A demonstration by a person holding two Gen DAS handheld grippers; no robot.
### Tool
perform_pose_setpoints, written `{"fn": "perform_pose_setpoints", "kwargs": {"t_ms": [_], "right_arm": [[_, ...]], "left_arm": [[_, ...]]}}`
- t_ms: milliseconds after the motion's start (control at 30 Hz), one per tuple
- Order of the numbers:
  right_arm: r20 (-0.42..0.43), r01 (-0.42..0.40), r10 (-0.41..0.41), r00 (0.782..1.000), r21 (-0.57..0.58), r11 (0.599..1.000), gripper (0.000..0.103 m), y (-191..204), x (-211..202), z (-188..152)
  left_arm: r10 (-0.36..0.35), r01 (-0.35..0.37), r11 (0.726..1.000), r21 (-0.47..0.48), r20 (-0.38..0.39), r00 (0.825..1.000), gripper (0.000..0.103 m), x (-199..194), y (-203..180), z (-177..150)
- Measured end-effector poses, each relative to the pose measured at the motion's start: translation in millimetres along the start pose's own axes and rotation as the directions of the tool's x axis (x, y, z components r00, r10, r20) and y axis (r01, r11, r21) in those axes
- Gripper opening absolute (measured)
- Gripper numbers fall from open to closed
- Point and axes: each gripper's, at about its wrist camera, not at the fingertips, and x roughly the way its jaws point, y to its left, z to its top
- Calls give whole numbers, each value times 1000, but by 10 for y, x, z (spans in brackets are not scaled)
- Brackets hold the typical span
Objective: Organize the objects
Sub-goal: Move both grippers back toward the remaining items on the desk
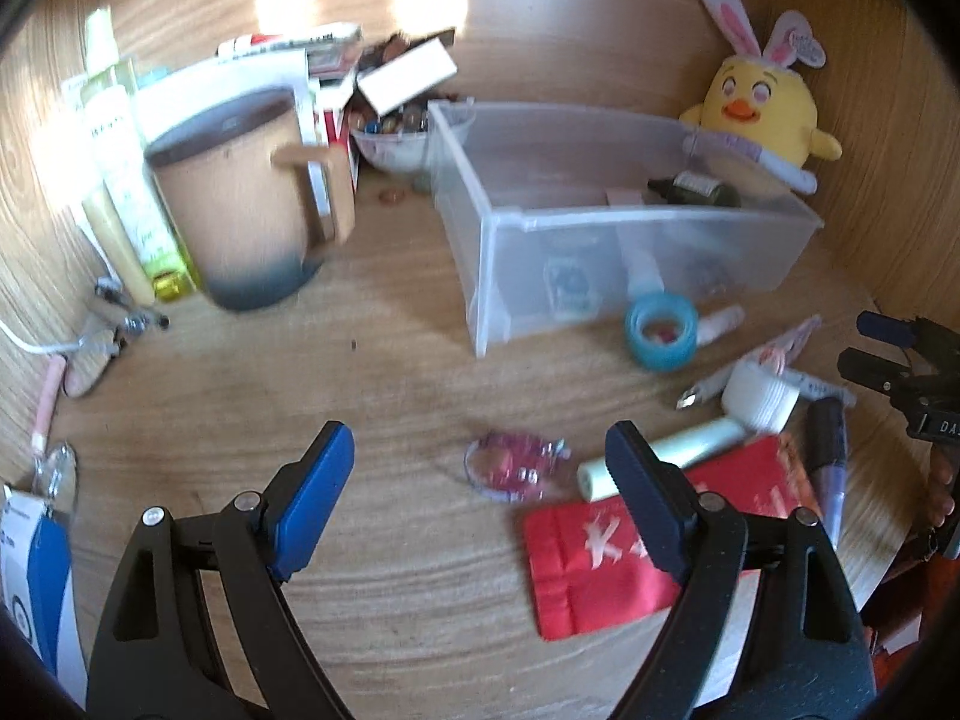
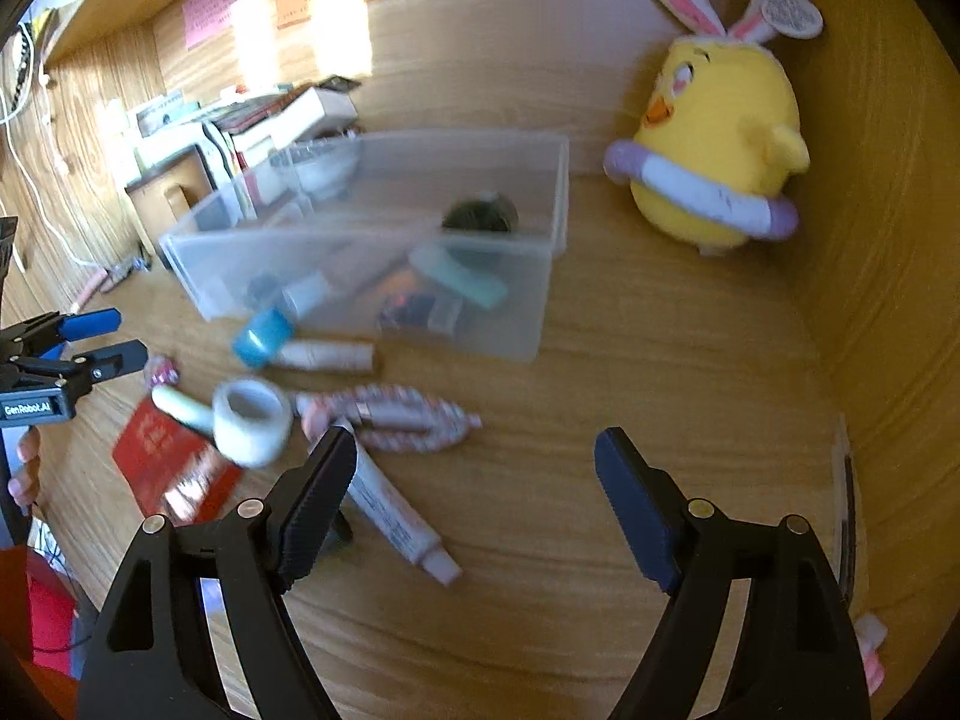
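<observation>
The left gripper point(image 1: 480, 474) is held with fingers spread and empty over the wooden counter point(image 1: 390, 360); a small clear pink-tinted plastic case point(image 1: 513, 465) lies between their tips, and a red fabric pouch point(image 1: 624, 540) lies under the right-hand finger. The right gripper point(image 2: 474, 480) is likewise spread, nothing pinched, with a white squeeze tube point(image 2: 396, 516) beside its left finger. A translucent plastic storage bin point(image 2: 384, 252) is seen beyond both pairs of fingers.
</observation>
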Motion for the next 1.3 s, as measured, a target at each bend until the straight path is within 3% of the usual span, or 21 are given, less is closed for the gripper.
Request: {"fn": "perform_pose_setpoints", "kwargs": {"t_ms": [233,300,433,667,833,967,1300], "right_arm": [[-54,-33,33,998,4,999,79,-87,29,-205],[-68,-43,42,997,-5,999,79,-79,51,-235],[-84,-40,37,996,-28,999,66,-20,100,-254],[-84,-50,42,996,-97,994,42,148,160,-185],[-71,-45,36,997,-140,989,23,238,149,-202],[-72,-38,29,997,-134,990,15,193,105,-244],[-98,-40,31,995,-96,995,16,40,-23,-346]], "left_arm": [[-8,9,1000,16,-62,998,86,97,-20,-109],[-16,18,1000,17,-79,997,79,143,-14,-108],[-9,12,999,30,-82,997,59,156,-24,-91],[12,-9,999,48,-58,998,41,159,-28,-90],[11,-8,999,53,-45,999,21,179,-46,-62],[17,-15,999,50,-35,999,20,190,-52,-59],[9,-9,1000,24,1,1000,20,131,-61,-34]]}}
